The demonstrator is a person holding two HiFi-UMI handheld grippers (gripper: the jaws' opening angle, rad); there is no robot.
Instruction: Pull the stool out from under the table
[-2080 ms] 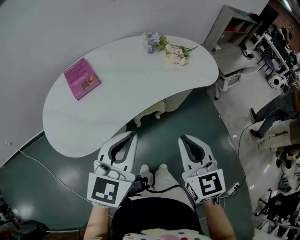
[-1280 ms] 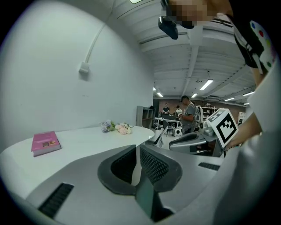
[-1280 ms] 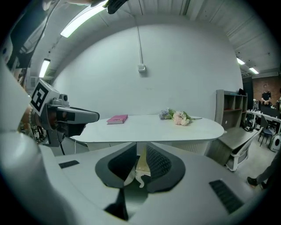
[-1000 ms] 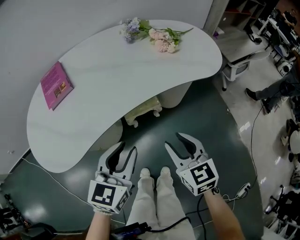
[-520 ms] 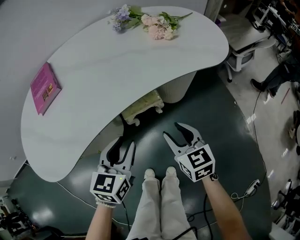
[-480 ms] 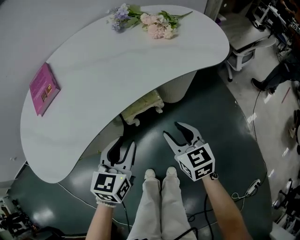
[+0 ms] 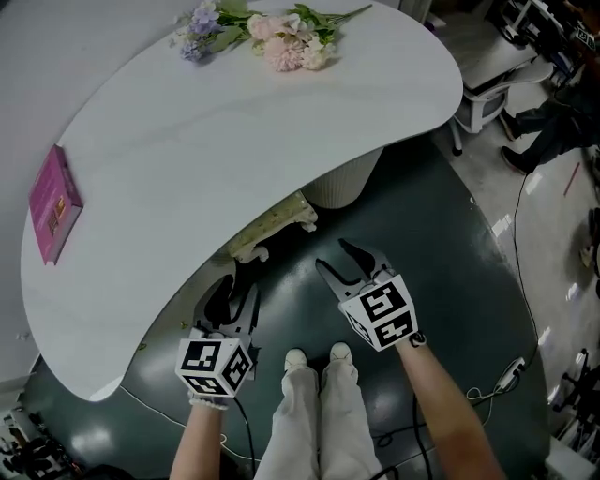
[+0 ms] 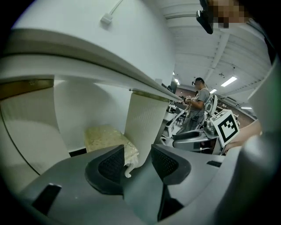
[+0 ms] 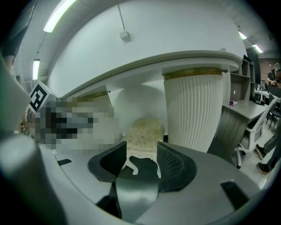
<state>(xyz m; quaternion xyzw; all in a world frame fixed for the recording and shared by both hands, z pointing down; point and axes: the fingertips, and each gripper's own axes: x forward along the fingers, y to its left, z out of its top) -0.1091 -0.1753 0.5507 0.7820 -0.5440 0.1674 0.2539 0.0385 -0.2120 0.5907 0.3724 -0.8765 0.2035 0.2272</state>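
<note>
Standing half under the near edge of the counter [image 7: 281,112] beside its ribbed pedestal [image 7: 343,184], the cream stool [image 7: 277,225] has the left gripper [image 7: 234,292] and right gripper [image 7: 339,261] near it, both empty, jaws apart and just opened wider.

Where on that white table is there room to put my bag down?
Most of the table top is bare: the wide stretch between the pink book at its left end and the flowers at the far edge, and the whole right end. Underneath it is crowded: the stool is tucked in beside the ribbed leg.
</note>
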